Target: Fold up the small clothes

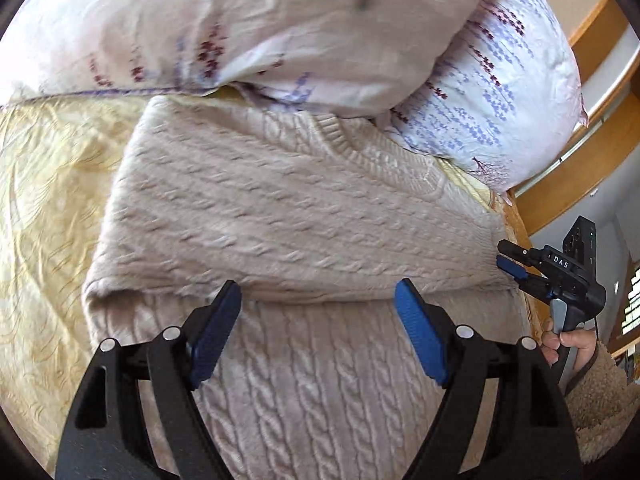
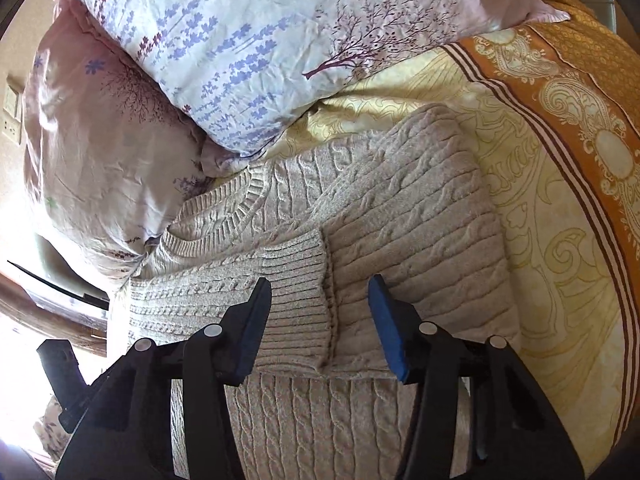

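The sweater (image 1: pixel 288 208) is being kept flat on the bed (image 1: pixel 44 200), sleeves crossed inward for folding. Both the left gripper (image 1: pixel 318 308) and right gripper (image 2: pixel 320 304) are being held apart above it, gripping nothing.

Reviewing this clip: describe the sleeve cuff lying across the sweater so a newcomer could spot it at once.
Start at the yellow patterned bedspread, below the floral pillows. On it lies a beige cable-knit sweater, sleeves folded over its front. The cuff is the straight-ribbed band ending one sleeve; everything around it is cabled.
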A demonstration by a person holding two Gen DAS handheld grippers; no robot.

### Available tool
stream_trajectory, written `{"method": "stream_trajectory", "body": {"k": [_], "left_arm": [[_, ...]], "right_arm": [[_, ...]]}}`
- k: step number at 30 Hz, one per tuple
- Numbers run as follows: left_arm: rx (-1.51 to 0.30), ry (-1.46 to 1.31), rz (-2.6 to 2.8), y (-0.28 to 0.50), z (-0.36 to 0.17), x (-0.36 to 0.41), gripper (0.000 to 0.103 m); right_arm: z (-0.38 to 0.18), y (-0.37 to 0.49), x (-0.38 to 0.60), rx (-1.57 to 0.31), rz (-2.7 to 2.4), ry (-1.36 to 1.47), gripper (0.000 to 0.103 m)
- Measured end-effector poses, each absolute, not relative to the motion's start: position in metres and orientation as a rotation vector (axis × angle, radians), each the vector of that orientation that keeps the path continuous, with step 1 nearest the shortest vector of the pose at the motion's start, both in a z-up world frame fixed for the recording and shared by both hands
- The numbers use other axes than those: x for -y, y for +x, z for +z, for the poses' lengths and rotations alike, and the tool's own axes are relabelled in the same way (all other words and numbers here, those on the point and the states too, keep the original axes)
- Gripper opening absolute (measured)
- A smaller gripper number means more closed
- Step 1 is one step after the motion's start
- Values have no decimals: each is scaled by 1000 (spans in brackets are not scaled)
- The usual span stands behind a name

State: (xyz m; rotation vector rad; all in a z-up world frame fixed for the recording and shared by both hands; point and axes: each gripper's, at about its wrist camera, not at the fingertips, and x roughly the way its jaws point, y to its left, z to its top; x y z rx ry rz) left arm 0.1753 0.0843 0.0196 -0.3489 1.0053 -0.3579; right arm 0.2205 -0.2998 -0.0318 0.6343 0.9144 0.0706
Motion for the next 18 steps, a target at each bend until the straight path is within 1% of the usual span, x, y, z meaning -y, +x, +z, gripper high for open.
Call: {"method": "stream_trajectory", "body": {"k": [1, 3, 4, 5, 6, 8, 12, 16, 17, 18], "left_arm": [[-1015, -355, -340, 172, 18, -91, 79], [-1014, -363, -329, 167, 14, -95, 79], [-1008, -361, -327, 166, 14, -93, 79], [-1007, -354, -323, 166, 14, -91, 80], [-1005, -346, -322, 166, 14, -90, 82], [-1002, -327, -321, 167, 13, -81, 86], [-1002, -281, -326, 165, 14, -72, 88], [-992, -302, -329, 153, 20, -78, 88], [-987, -306, -324, 148, 22, -82, 88], [-977, -309, -317, 143, 26, -86, 87]], "right_arm": [[-32, 222, 297, -921, 72, 618, 48], [-33, 224, 291, -936, 89, 591, 32], [-33, 224, 286, -944, 99, 575, 30], [-34, 224, 280, -949, 106, 546, 23], [-33, 224, 274, -952, 120, 518, 14], [-29, 222, 267, -932, 103, 457, 9], [-17, 226, 275, -873, 5, 426, 8], [-24, 231, 283, -935, -16, 423, 9], [-22, 225, 285, -926, -7, 444, 12], [-17, 216, 289, -896, 4, 470, 20]]}}
